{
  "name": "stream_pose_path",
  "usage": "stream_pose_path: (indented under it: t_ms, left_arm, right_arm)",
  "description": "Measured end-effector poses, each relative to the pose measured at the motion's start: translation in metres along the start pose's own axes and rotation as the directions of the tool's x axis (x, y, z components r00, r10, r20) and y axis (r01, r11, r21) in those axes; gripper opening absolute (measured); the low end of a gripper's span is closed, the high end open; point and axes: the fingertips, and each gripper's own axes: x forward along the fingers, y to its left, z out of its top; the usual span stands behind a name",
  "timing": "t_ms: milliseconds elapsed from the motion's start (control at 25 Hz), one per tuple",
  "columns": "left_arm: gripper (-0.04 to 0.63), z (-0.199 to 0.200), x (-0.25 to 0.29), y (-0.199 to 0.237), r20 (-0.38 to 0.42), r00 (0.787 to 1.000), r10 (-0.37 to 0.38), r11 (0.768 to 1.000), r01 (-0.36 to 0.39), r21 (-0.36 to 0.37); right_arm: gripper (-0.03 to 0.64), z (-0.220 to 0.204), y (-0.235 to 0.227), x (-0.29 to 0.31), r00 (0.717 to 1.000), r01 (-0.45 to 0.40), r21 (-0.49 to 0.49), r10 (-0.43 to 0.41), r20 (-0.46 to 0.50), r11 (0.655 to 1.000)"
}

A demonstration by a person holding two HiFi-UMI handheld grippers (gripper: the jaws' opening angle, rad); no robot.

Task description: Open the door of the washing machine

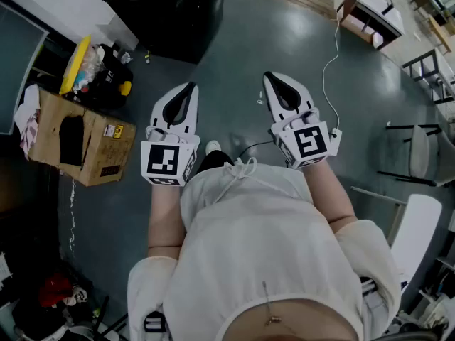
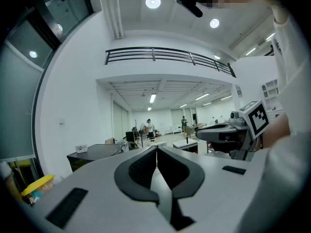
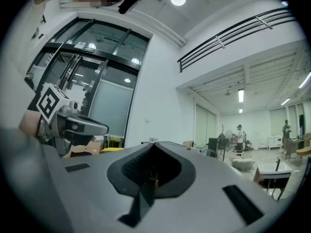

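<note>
No washing machine shows in any view. In the head view a person holds both grippers out level over a dark grey floor. My left gripper [image 1: 190,86] has its jaws together at the tips with nothing between them; the left gripper view shows them meeting [image 2: 156,147]. My right gripper [image 1: 269,76] is likewise shut and empty, its tips closed [image 3: 154,144] in the right gripper view. The two grippers sit side by side, a hand's width apart. Each shows in the other's view: the right gripper [image 2: 228,131] and the left gripper [image 3: 80,125].
A cardboard box [image 1: 82,137] and a yellow-lidded bin [image 1: 78,62] stand at the left. A black cabinet [image 1: 174,13] is ahead. A white cable [image 1: 330,62] runs across the floor, with chairs [image 1: 419,148] at the right. Distant people [image 3: 239,132] stand in the hall.
</note>
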Motion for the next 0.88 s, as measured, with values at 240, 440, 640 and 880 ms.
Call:
stream_pose_path:
  t_ms: [240,440,640,880]
  left_arm:
    - [0.023,-0.002,0.008,0.003,0.003,1.0,-0.006,1.0,0.006,-0.001]
    - [0.023,-0.002,0.018,0.0,0.005,1.0,-0.021,1.0,0.021,-0.009]
    - [0.023,-0.002,0.035,-0.002,0.005,0.999,-0.038,0.999,0.038,-0.009]
    - [0.023,-0.008,0.059,0.006,-0.018,0.999,-0.044,0.999,0.044,-0.007]
  right_arm:
    - [-0.002,-0.002,-0.005,0.005,1.0,0.014,0.011,-0.014,0.005,1.0]
    - [-0.002,-0.004,-0.013,0.005,0.999,0.035,0.019,-0.035,0.007,0.999]
    - [0.022,-0.013,-0.028,0.012,0.999,0.036,0.018,-0.036,-0.039,0.999]
    - [0.383,-0.019,-0.065,0.031,0.994,0.1,0.051,-0.098,-0.056,0.994]
